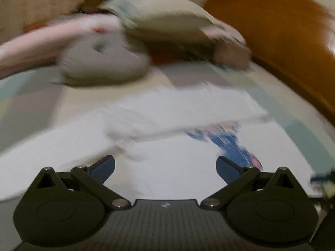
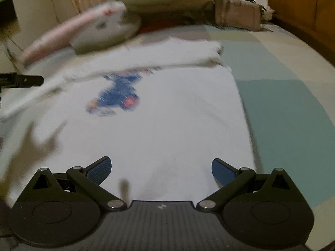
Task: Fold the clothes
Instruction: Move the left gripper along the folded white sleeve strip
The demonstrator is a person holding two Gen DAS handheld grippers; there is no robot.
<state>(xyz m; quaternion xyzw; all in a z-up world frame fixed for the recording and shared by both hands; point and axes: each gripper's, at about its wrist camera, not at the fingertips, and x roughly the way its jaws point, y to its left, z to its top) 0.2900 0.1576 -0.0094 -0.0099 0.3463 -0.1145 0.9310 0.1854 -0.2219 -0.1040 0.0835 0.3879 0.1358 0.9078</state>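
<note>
While both views are blurred, I record my left gripper (image 1: 165,168) spread wide and empty, its blue ribbed pads over a soft white T-shirt (image 1: 167,125) lying flat on the pastel checked bedsheet (image 2: 282,108). The shirt's blue print (image 2: 117,96) sits under a folded-over upper edge. My right gripper (image 2: 161,168) is likewise spread, holding nothing, over the shirt's smooth lower half.

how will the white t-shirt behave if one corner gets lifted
The white t-shirt is probably floppy: its far part already lies folded over in a soft band. It looks thin and light, so a lifted corner would likely drape and drag the rest across the bedsheet.
</note>
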